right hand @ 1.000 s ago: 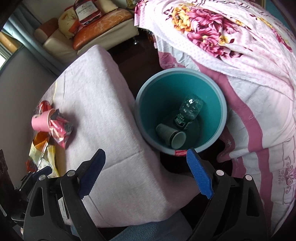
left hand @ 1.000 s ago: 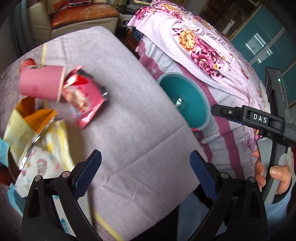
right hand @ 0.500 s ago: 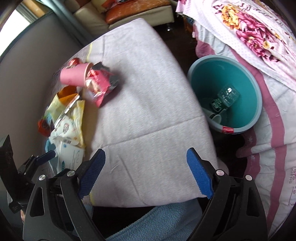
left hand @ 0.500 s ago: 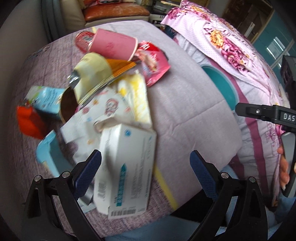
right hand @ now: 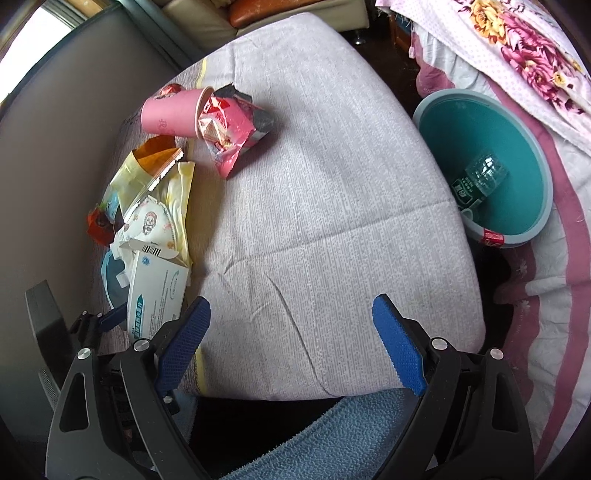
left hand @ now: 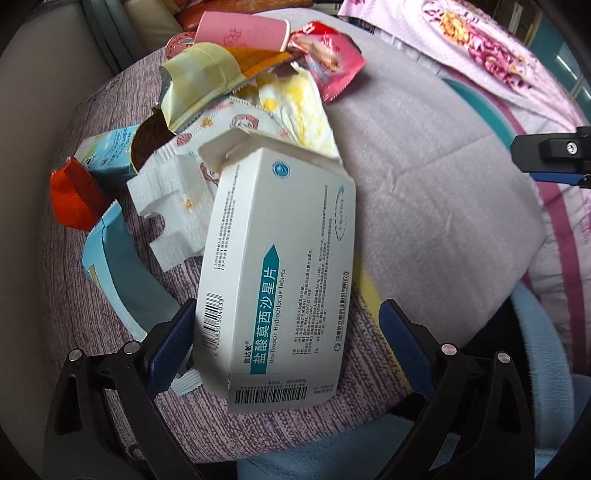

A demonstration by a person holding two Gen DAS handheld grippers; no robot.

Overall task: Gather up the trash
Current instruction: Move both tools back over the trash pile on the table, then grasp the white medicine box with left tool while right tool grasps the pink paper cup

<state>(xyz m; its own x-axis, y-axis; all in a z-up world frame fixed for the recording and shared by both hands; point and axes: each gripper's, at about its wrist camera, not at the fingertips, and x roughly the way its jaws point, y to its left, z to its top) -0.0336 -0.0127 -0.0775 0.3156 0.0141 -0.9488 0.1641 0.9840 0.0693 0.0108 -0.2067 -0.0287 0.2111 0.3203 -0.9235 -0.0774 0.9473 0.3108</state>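
A white and teal medicine box (left hand: pixel 280 273) lies on the grey-purple cloth (left hand: pixel 424 177), its near end between the fingers of my open left gripper (left hand: pixel 284 343). The box also shows in the right wrist view (right hand: pixel 157 297). Behind it lies a pile of trash: a white mask wrapper (left hand: pixel 177 192), yellow packets (left hand: pixel 199 81), a pink cup (left hand: pixel 240 31), a red snack bag (left hand: pixel 328 59), an orange wrapper (left hand: pixel 74 192). My right gripper (right hand: pixel 291 343) is open and empty over the cloth's near edge. A teal bin (right hand: pixel 517 147) holding a plastic bottle (right hand: pixel 480 177) stands to the right.
A floral bedspread (right hand: pixel 517 44) hangs behind the bin. A blue towel (right hand: pixel 332 435) lies below the cloth's near edge. A sofa (right hand: pixel 295 7) stands at the back. A grey wall (right hand: pixel 55 122) runs along the left.
My left gripper has swung left from the bare cloth onto the trash pile and closed in on the medicine box. My right gripper has turned left, away from the bin.
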